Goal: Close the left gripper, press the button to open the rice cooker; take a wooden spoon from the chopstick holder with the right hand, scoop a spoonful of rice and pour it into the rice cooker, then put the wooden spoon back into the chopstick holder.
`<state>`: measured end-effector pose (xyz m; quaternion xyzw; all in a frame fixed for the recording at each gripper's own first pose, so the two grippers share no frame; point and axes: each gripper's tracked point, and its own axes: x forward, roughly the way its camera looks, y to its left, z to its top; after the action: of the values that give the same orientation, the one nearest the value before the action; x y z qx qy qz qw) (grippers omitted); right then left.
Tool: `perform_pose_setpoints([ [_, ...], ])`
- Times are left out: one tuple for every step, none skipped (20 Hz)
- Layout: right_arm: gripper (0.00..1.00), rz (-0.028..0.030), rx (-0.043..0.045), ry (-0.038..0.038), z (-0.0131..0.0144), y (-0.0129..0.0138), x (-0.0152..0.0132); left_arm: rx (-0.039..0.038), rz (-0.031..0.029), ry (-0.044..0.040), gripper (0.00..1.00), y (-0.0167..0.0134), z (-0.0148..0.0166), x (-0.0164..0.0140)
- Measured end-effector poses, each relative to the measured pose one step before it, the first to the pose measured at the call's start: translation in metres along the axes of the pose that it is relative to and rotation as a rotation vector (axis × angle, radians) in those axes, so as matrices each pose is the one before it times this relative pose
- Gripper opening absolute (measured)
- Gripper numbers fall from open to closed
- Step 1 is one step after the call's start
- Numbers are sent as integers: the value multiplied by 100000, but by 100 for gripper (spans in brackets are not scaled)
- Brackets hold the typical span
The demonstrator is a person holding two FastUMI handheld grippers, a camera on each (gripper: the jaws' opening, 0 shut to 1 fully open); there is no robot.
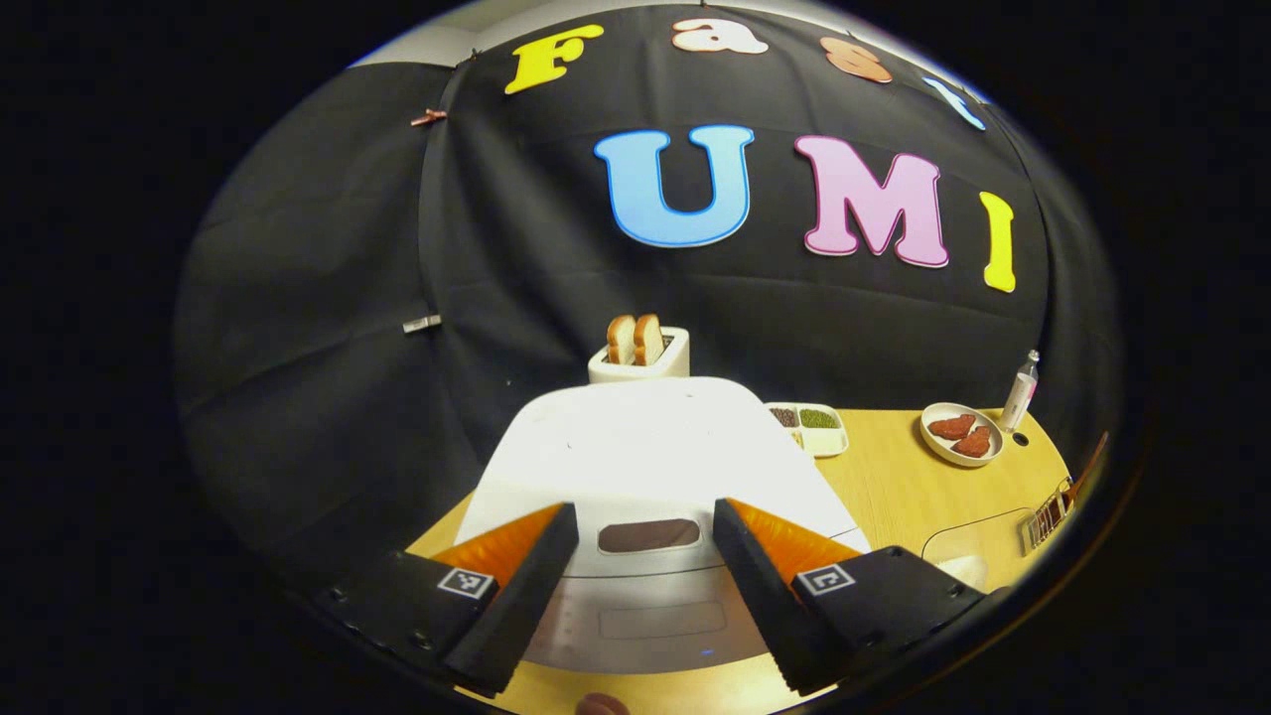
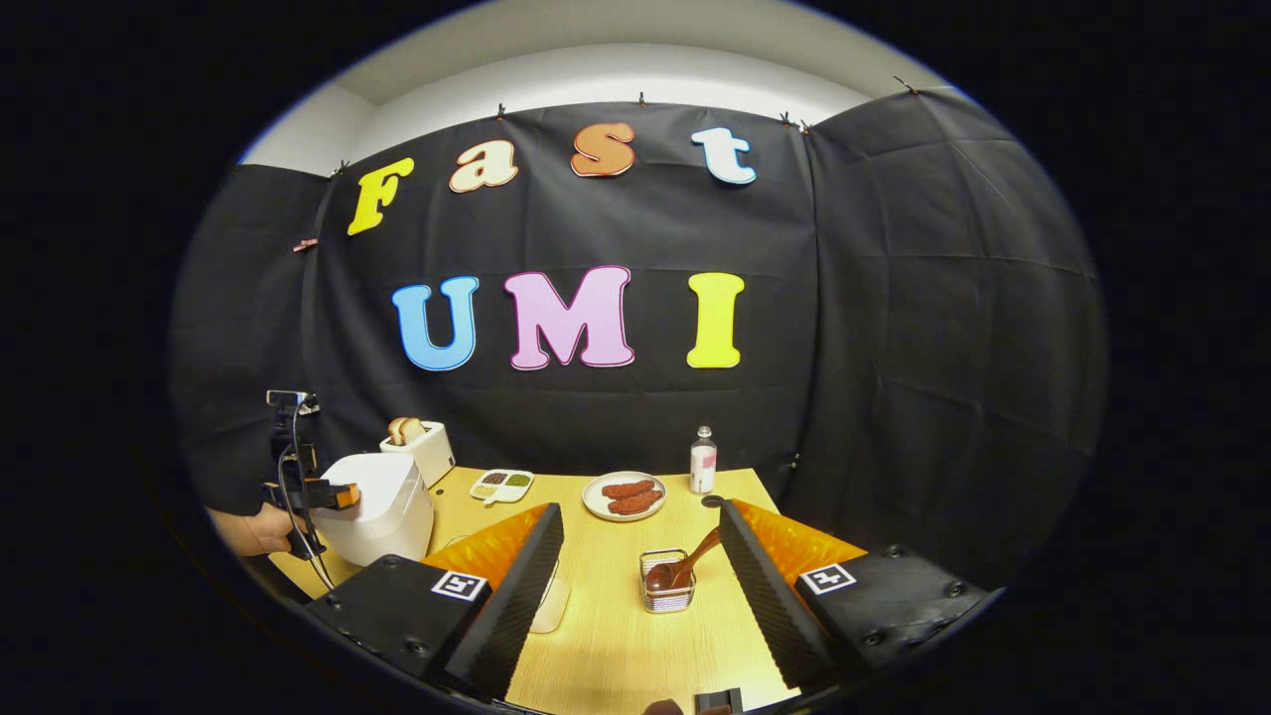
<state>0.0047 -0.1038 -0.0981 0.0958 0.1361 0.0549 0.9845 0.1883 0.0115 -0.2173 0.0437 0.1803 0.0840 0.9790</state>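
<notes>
Left gripper [image 1: 645, 556] sits right over the white rice cooker [image 1: 645, 447], jaws spread wide, so probably lining up on the button [image 1: 649, 535], lid looks closed. Right gripper [image 2: 640, 566] hangs released, aimed at the wooden spoon [image 2: 685, 566] in its chopstick holder [image 2: 665, 594] mid worktop [image 2: 616, 645].

Your rice cooker [image 1: 645, 447] is white, with a dark brown button [image 1: 649, 535]. The fingers [image 1: 531, 571] are black with orange sides, and each carries a black-and-white square tag. The tabletop [image 2: 616, 616] is light yellow wood with fine lines. Your wooden spoon [image 2: 680, 566] is reddish brown in a shiny wire chopstick holder [image 2: 665, 586]. The toaster [image 1: 640, 359] is cream with tan bread [image 1: 635, 340]. A white plate [image 2: 624, 497] holds red-brown pieces.
</notes>
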Motion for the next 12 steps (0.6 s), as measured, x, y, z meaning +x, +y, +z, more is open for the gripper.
perform_pose_setpoints([
  [98,158,-480,-121,66,185,191,-410,-2316,-4078,95,-342,1247,-955],
  [98,76,-483,-182,199,182,199,-509,-2598,-3896,95,-421,1238,-1059],
  [98,439,-285,-545,224,294,178,-765,-2365,-3173,95,-476,1262,-941],
  [98,604,-164,-639,263,403,211,-635,-1503,-2681,95,-176,1219,-940],
  [98,545,-391,-593,175,309,218,-518,-1308,-2207,95,-103,1086,-968],
  [98,643,-527,-636,242,330,196,-674,-1036,-2080,95,-72,1026,-941],
  [98,762,-456,-622,217,412,132,-1059,-856,-1149,95,-33,871,-838],
  [98,845,-601,-410,249,379,209,-1407,-1514,-597,95,-209,675,-795],
  [98,693,-814,-619,262,376,158,-1012,-1800,-301,95,-322,576,-839],
  [98,724,-731,-731,253,360,93,-133,-1247,-576,95,-217,514,-918],
  [98,909,-487,-715,261,365,130,750,-240,-877,95,72,582,-913],
  [98,770,-344,-598,286,432,239,1192,-378,-914,95,41,521,-800],
])
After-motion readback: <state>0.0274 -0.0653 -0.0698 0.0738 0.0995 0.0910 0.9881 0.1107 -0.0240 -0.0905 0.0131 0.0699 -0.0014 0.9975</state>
